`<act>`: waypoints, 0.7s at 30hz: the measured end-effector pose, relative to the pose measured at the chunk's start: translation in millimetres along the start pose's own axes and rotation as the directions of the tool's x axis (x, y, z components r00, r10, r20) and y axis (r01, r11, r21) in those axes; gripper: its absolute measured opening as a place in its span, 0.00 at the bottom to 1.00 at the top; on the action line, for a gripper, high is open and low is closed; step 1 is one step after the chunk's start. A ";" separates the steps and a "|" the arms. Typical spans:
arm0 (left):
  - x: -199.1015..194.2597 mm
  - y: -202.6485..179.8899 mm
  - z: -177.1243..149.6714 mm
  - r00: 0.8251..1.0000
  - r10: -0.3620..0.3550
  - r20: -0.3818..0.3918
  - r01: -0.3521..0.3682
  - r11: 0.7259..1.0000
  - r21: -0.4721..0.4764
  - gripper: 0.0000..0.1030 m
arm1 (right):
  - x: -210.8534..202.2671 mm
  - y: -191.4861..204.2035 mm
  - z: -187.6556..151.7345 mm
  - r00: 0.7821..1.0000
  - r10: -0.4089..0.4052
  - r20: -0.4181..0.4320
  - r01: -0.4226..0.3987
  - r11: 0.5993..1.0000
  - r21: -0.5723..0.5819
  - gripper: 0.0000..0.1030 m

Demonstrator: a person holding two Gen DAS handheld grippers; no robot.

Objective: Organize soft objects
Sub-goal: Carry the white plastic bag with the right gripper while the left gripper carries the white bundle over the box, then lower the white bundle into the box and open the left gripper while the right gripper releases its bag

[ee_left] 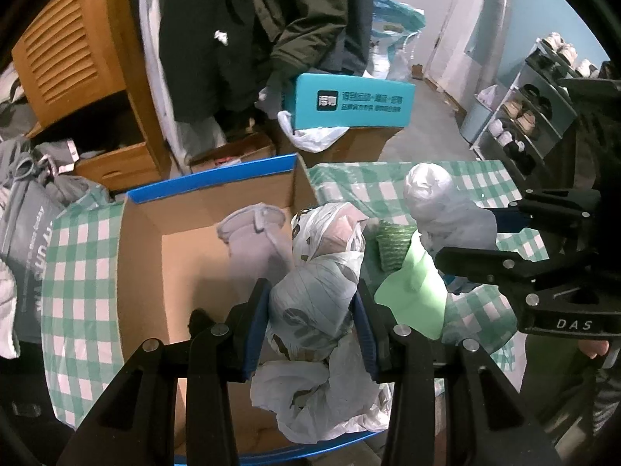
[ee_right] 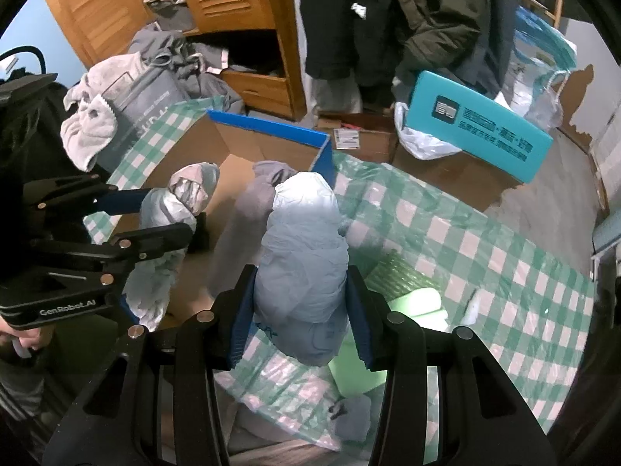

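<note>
Left gripper point(ee_left: 312, 306) clamped on crinkled printed plastic bag point(ee_left: 310, 303) above open cardboard box point(ee_left: 186, 256), right gripper point(ee_right: 300, 303) pinching smooth pale-blue plastic bundle point(ee_right: 302, 264) over green-checked table point(ee_right: 485, 256), grey fleece cloth point(ee_left: 256, 237) slumped inside box.

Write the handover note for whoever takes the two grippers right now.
Left gripper: shut on a printed plastic bag, held over the cardboard box.
Right gripper: shut on a pale plastic bag, held over the checked cloth, beside the box.
Done: a grey garment lies in the box.
Left: drop both bags in; the green pieces on the cloth are still out.
</note>
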State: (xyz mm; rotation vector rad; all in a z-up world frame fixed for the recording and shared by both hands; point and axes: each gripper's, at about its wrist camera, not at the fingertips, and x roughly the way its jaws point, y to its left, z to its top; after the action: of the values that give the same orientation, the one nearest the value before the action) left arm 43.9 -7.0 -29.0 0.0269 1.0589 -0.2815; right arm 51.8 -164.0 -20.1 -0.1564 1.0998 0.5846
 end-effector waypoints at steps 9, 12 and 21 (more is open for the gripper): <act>-1.5 20.8 -10.9 1.000 0.021 -0.001 -0.021 0.999 -0.029 0.41 | 14.2 24.9 13.6 1.000 0.010 -0.013 -0.011 0.999 -0.036 0.42; -1.9 27.4 -13.9 1.000 0.030 0.001 -0.030 0.999 -0.037 0.41 | 18.5 31.5 16.3 1.000 0.015 -0.019 -0.016 0.999 -0.045 0.42; -1.7 46.1 -19.9 0.996 0.090 -0.003 -0.090 0.994 -0.057 0.41 | 31.4 51.7 26.0 0.999 0.024 -0.038 -0.027 0.997 -0.075 0.42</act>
State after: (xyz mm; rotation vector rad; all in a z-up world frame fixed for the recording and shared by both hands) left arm 37.2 40.9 -42.6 0.0231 1.0628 -0.1691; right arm 55.7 -98.7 -27.1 -0.2198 1.1179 0.6488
